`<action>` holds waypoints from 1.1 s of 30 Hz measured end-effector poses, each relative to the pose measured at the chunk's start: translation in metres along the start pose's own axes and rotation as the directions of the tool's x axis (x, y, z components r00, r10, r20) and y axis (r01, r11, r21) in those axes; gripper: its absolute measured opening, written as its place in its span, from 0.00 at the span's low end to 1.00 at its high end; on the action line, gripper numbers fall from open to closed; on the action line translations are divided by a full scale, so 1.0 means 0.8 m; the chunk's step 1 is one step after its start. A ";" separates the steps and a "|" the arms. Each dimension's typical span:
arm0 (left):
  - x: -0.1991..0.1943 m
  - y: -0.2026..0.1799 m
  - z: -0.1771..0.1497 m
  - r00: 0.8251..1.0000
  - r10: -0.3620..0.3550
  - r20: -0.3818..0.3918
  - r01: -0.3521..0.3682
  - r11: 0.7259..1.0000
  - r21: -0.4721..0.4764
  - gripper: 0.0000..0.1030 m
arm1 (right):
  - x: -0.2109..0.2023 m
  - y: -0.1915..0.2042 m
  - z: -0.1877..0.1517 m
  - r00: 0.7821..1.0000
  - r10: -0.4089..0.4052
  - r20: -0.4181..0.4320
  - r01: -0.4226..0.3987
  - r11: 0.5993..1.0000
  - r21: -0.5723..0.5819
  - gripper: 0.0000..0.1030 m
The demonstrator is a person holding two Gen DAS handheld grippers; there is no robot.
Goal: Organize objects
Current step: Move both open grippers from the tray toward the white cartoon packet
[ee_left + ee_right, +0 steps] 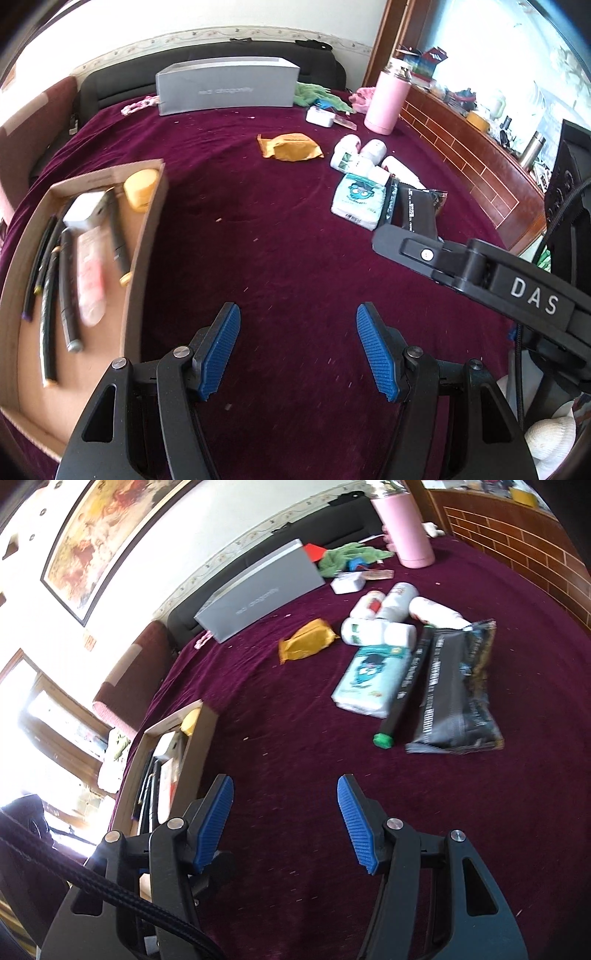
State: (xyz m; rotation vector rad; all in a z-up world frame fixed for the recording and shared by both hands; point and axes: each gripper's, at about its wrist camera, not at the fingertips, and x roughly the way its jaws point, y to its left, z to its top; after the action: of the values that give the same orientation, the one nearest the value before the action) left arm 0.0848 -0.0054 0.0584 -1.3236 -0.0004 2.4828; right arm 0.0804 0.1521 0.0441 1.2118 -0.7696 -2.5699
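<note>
A shallow cardboard tray [146, 236] lies on the maroon cloth at the left and holds pens, a tube, a white box and a yellow item; it also shows in the right wrist view [201, 734]. My left gripper [298, 314] is open and empty over bare cloth beside the tray. My right gripper [285, 786] is open and empty; its body [480, 273] crosses the left wrist view at the right. Ahead lie a black pouch [454, 694], a black stick with a green cap [404, 690], a tissue pack [373, 679], white bottles [384, 616] and a yellow packet [306, 640].
A grey box [227, 88] stands at the far edge, with a green cloth [317, 94], a small white box [319, 116] and a pink flask [386, 101] to its right. A brick-pattern wooden ledge [465, 147] bounds the right side.
</note>
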 end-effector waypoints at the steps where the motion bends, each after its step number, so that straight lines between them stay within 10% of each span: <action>1: 0.006 -0.004 0.005 1.000 -0.004 -0.004 0.004 1.000 0.006 0.58 | -0.001 -0.005 0.003 1.000 -0.004 0.002 0.004 1.000 0.007 0.56; 33: 0.165 -0.071 0.120 0.999 -0.007 -0.032 0.009 0.997 0.080 0.57 | -0.029 -0.136 0.074 0.975 -0.015 0.222 -0.027 0.983 0.184 0.64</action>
State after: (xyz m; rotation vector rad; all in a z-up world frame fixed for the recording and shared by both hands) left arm -0.0446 0.1002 0.0151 -1.3270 0.0993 2.4285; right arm 0.0549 0.2751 0.0328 0.9733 -1.0789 -2.7108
